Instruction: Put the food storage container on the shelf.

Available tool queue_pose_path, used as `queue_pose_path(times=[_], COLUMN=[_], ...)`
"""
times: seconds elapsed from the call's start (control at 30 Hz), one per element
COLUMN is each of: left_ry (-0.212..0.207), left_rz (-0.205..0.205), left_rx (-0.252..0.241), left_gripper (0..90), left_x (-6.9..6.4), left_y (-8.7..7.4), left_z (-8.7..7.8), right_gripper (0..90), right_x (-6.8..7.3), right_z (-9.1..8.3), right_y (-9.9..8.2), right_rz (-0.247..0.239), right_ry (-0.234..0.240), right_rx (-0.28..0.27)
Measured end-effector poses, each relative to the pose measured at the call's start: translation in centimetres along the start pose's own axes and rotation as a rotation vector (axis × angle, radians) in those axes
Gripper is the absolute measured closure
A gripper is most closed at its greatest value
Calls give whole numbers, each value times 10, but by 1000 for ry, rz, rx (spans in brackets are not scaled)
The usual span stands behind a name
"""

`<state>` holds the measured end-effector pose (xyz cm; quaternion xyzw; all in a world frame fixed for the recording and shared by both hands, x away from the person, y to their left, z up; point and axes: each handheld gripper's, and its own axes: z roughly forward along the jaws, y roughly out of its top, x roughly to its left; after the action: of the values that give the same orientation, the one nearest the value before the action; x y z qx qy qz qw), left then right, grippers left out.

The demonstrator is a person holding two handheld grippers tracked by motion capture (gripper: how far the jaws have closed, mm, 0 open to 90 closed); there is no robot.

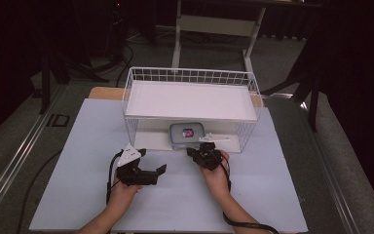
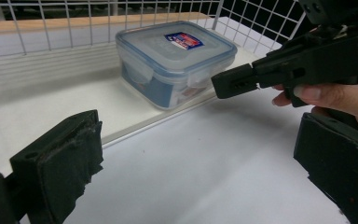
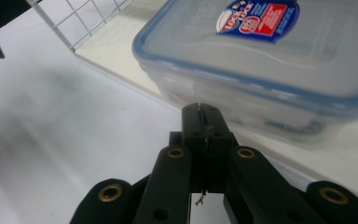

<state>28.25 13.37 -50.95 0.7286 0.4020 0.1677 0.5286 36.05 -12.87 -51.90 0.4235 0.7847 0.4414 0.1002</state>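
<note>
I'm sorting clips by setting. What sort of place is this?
Probably a lab or recording studio: a white table against dark curtains, floor cables, and a wire rack with a plastic food container staged beneath.

A lab or recording studio — black curtains hang around a grey floor, cables trail at far left, and a white board covers the table.

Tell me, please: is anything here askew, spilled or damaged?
Nothing stands out. The lidded container sits flat and closed on the lower shelf of the wire basket; nothing is spilled on the table.
</note>
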Motion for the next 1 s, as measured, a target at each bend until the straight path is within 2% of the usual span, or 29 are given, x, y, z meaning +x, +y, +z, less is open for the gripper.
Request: queue_pose_path(times=[0.2, 0.37, 0.47, 0.57, 0.63, 0.8, 1.0], left_ry=[8, -4, -3, 2, 7, 7, 2], left_rz=[25, 10, 16, 16, 22, 14, 28], left_rx=[-14, -25, -21, -20, -22, -26, -24], left_gripper=[21, 21, 21, 21, 21, 21, 21], left_x=[-2, 0, -1, -1, -1, 1, 0], left_y=[0, -1, -1, -1, -1, -1, -1], left_z=[-4, -5, -4, -4, -5, -6, -5], right_gripper=[899, 899, 900, 900, 899, 900, 899], right_x=[4, 3, 2, 1, 3, 4, -3], right_z=[10, 16, 19, 23, 26, 31, 36], right_y=[7, 11, 13, 13, 14, 18, 22], right_rz=[-10, -12, -13, 5, -7, -3, -16], right_ry=[-14, -25, -27, -17, -24, -37, -62], right_rx=[2, 2, 2, 6, 11, 11, 6])
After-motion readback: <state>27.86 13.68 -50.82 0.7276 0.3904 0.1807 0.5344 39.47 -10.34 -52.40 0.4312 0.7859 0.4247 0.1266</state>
